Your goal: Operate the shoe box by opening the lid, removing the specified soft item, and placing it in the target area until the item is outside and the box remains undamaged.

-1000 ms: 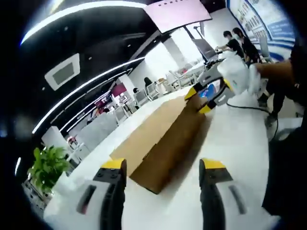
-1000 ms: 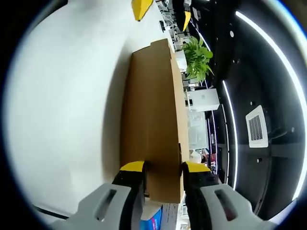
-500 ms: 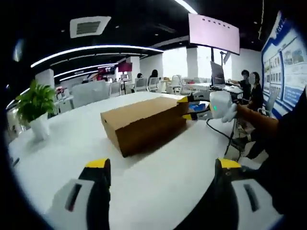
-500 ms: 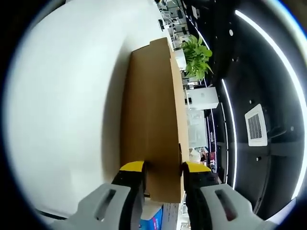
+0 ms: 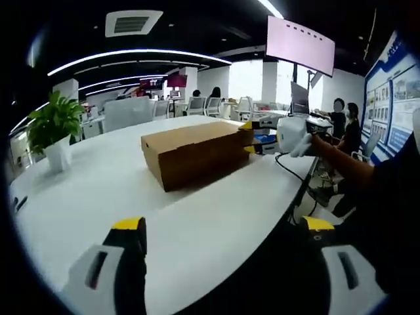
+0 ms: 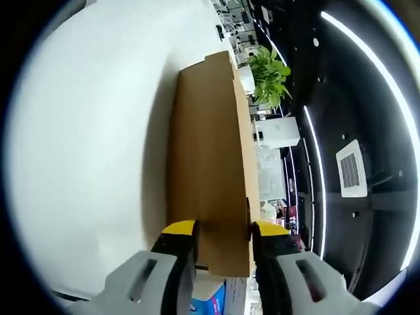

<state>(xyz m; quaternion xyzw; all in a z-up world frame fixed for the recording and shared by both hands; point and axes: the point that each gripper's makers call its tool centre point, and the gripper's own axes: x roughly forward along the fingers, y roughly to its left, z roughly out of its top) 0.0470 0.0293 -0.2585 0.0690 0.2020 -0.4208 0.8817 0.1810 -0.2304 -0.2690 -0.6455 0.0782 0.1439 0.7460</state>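
on the white table (image 5: 98, 197), the right gripper (image 6: 222, 231) clamps the closed shoe box (image 5: 193, 154) end; the left gripper (image 5: 223, 226) hangs spread apart.

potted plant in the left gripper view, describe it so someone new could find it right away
Start at the big white table and find the brown cardboard shoe box lying closed on it. Follow the table's far edge away from the right tongs at the box's end to the potted plant: leafy green in a white pot, the one living thing there.
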